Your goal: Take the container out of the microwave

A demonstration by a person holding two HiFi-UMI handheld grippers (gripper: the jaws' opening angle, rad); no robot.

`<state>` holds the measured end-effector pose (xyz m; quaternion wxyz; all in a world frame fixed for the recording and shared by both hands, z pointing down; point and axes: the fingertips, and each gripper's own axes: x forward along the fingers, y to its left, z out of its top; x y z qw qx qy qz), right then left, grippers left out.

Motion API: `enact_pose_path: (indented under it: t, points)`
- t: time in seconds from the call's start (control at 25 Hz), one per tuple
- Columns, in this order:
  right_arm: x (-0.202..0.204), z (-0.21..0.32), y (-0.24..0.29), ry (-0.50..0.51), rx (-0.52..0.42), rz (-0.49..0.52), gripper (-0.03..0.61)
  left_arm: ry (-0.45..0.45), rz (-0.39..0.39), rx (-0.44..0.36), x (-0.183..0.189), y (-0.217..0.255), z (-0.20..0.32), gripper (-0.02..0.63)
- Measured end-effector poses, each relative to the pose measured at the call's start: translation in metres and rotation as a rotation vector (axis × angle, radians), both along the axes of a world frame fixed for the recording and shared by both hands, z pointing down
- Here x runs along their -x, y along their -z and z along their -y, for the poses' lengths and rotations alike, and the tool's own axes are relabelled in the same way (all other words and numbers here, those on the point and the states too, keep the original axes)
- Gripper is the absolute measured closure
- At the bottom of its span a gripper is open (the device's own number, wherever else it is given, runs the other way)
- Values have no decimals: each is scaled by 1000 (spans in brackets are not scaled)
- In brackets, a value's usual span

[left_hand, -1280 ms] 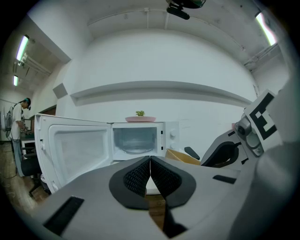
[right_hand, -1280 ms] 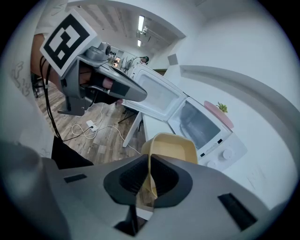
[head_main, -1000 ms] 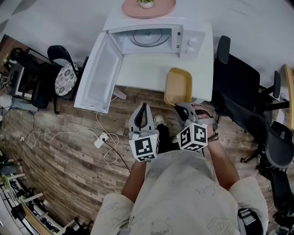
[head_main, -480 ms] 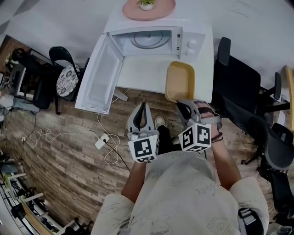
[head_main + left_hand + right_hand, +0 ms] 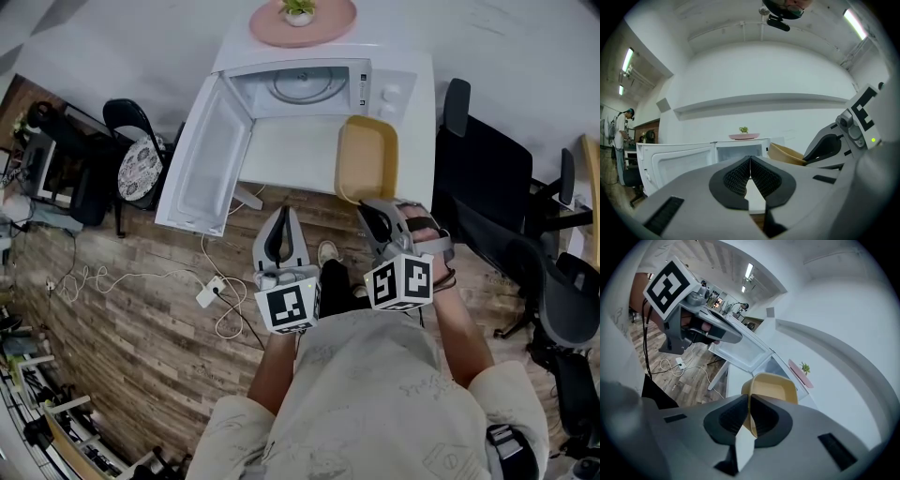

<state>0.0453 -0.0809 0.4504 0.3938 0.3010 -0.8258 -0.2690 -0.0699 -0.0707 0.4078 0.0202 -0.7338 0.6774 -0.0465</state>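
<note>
Right tool (image 5: 372, 212) pinches the yellow container's (image 5: 367, 157) rim, outside the microwave (image 5: 309, 82); left tool (image 5: 280, 214) closed, empty. Probably table (image 5: 281, 155) placement next.

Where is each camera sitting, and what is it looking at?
Head view: on the person's head, looking steeply down at the open microwave, yellow container, left gripper, right gripper, forearms, shirt.
Left gripper view: on the left gripper, looking level along its shut, empty jaws at the microwave; right gripper at right.
Right gripper view: on the right gripper, looking down along jaws shut on the container's rim; left gripper upper left.
All three show microwave and container.
</note>
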Motion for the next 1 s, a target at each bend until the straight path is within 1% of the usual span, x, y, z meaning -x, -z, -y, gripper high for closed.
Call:
enact_pose_path:
  t: [0.28,0.44,1.0]
  points:
    - [-1,1,23,-2,-72,6,545,19,20,-69,8,26,-2,604]
    - [-1,1,29,-4,-93,10,545,28,35,-101,12,38,-4,604]
    - [0,0,25,2,-90,-17,545,13,36,-104,7,38,-3,604]
